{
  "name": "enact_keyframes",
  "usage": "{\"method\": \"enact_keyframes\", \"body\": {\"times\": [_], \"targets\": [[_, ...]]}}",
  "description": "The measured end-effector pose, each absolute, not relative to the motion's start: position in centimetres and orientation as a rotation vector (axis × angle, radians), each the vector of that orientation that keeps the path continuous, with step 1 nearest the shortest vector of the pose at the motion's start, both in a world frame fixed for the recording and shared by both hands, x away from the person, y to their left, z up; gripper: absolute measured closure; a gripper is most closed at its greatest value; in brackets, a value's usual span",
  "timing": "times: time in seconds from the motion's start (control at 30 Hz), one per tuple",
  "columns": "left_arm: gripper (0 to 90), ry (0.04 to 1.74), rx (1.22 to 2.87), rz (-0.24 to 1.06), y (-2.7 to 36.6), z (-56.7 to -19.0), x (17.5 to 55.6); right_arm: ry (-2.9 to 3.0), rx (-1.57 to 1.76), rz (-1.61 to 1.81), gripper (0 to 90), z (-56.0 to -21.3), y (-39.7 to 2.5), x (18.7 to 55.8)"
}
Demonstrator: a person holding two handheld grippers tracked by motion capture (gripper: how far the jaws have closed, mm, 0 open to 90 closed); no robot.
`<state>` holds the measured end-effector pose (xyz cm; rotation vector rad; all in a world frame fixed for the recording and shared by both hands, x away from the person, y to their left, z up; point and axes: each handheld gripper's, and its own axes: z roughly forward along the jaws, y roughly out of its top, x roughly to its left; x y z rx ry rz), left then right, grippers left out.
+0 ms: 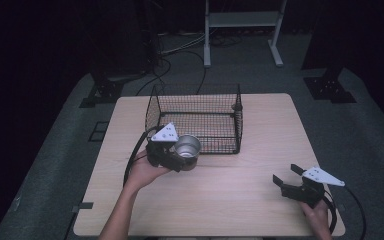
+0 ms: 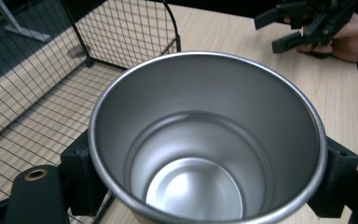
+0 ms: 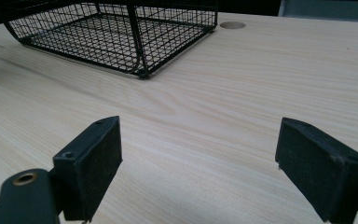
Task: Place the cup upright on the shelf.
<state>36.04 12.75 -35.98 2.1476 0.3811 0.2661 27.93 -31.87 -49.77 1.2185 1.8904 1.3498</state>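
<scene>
i have the steel cup (image 1: 187, 146) clamped in my left gripper (image 1: 172, 155), one jaw on each side of its wall just under the rim, mouth up and empty, raised just in front of the wire basket (image 1: 237, 131) near its front left corner. my right gripper (image 1: 293, 182) rests low over the table (image 1: 260, 115) well off to the right, jaws spread wide with nothing between them. the worry is the grip itself: the cup is smooth brushed metal, round and slightly tapered, so two flat black pads only touch it along narrow lines, and i judge that a tilt of my wrist could let it swivel or slide out. the other risk is the basket's front wall; if i carry the cup in too low, its base may knock the thin black wire and either tip the cup or shove the light mesh basket across the pale, smooth wood-grain tabletop.
</scene>
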Motion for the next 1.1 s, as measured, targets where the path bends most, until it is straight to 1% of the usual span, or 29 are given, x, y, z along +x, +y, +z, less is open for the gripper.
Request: {"method": "enact_keyframes", "body": {"times": [0.27, 0.63, 1.1], "targets": [[17.4, 0.375, 2.127, 0.259, 12.9, -34.2, 37.5, 1.889, 1.213, 1.351, 13.8, -49.8, -32.0, 28.0], [17.4, 0.353, 2.138, 0.277, 11.9, -31.5, 39.4, 1.888, 1.207, 1.356, 13.8, -49.8, -32.0, 27.9], [17.4, 0.351, 2.139, 0.288, 11.1, -29.5, 41.7, 1.883, 1.212, 1.364, 13.8, -49.8, -32.0, 27.9]]}}
